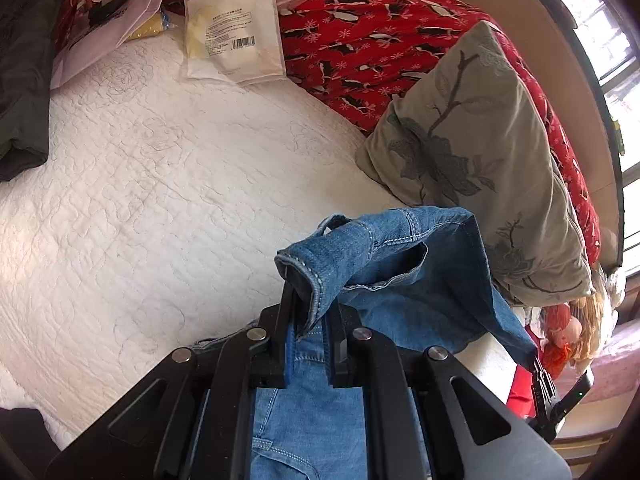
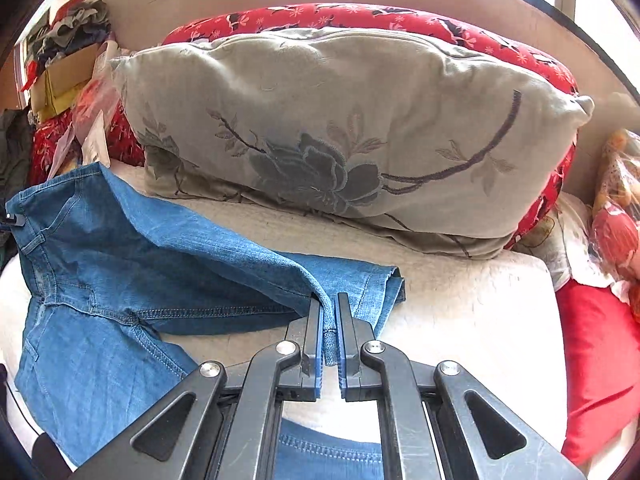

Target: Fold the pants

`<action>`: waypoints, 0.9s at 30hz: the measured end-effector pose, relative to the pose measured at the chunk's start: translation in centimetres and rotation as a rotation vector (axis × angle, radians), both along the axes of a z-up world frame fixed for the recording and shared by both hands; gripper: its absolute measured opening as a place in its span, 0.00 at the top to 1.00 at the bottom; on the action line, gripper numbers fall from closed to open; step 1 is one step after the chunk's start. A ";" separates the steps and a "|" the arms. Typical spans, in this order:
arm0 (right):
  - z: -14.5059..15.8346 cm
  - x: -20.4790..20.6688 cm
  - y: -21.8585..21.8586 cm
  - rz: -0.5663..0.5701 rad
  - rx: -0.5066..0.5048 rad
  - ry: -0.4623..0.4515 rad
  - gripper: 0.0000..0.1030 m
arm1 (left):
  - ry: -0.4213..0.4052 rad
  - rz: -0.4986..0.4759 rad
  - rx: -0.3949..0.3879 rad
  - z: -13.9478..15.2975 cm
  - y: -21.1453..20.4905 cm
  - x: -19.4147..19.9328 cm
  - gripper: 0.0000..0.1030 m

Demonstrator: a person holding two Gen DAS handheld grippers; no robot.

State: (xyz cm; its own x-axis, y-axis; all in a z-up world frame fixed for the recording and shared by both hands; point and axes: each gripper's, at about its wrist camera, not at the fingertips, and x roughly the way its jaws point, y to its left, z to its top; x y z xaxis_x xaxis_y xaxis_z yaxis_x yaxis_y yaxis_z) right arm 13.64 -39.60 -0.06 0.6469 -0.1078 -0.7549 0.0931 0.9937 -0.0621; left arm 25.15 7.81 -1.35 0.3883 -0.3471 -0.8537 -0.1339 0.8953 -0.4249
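Blue denim pants [image 2: 120, 248] lie on a white quilted bed [image 1: 140, 184]. My left gripper [image 1: 310, 300] is shut on the waistband end [image 1: 312, 264] and holds it lifted above the bed; denim hangs down between its fingers. My right gripper [image 2: 329, 304] is shut on a leg hem [image 2: 330, 340], with the leg cuff [image 2: 384, 284] lying on the bed just beyond it. In the left wrist view the right gripper [image 1: 540, 372] shows at the lower right, holding the far denim edge. In the right wrist view the left gripper's tip [image 2: 12, 218] shows at the waistband on the far left.
A grey flower-embroidered pillow [image 2: 340, 132] lies close behind the pants, against a red patterned blanket [image 1: 360, 52] and the headboard. Plastic packets [image 1: 236, 28] and a dark garment [image 1: 20, 80] sit at the bed's far side. Red cushion [image 2: 596, 360] and doll [image 1: 564, 340] lie by the bed's edge.
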 end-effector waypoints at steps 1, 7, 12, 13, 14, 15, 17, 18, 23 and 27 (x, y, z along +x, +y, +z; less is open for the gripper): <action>0.2 -0.9 -0.2 -0.005 0.013 -0.007 0.96 | -0.011 -0.003 -0.002 0.4 -0.2 -0.7 0.92; 0.6 -7.5 -2.3 -0.049 0.089 -0.032 0.96 | -0.038 -0.016 -0.050 1.5 -0.9 -5.8 0.92; -1.1 -14.1 -4.7 -0.126 0.168 -0.013 0.95 | -0.008 -0.023 -0.103 0.0 -0.6 -10.7 0.92; -1.8 -15.3 -5.2 -0.142 0.184 -0.002 0.95 | 0.005 -0.025 -0.103 -0.7 -0.5 -11.8 0.92; -2.6 -16.3 -5.7 -0.160 0.201 0.012 0.95 | 0.019 -0.027 -0.100 -1.5 -0.3 -12.8 0.92; -3.5 -17.0 -6.1 -0.180 0.218 0.030 0.95 | 0.042 -0.026 -0.092 -2.6 -0.2 -13.7 0.92; -5.4 -18.1 -6.7 -0.218 0.237 0.076 0.95 | 0.109 -0.029 -0.074 -5.1 0.0 -15.2 0.92; -6.1 -18.5 -6.7 -0.233 0.237 0.092 0.94 | 0.157 -0.025 -0.075 -6.6 0.3 -15.7 0.92; -6.4 -20.7 -6.7 -0.277 0.261 0.101 0.88 | 0.248 0.012 -0.148 -9.5 2.1 -18.2 0.92; -3.7 -23.3 -6.6 -0.309 0.280 0.057 0.75 | 0.179 0.036 -0.168 -7.1 4.3 -21.2 0.91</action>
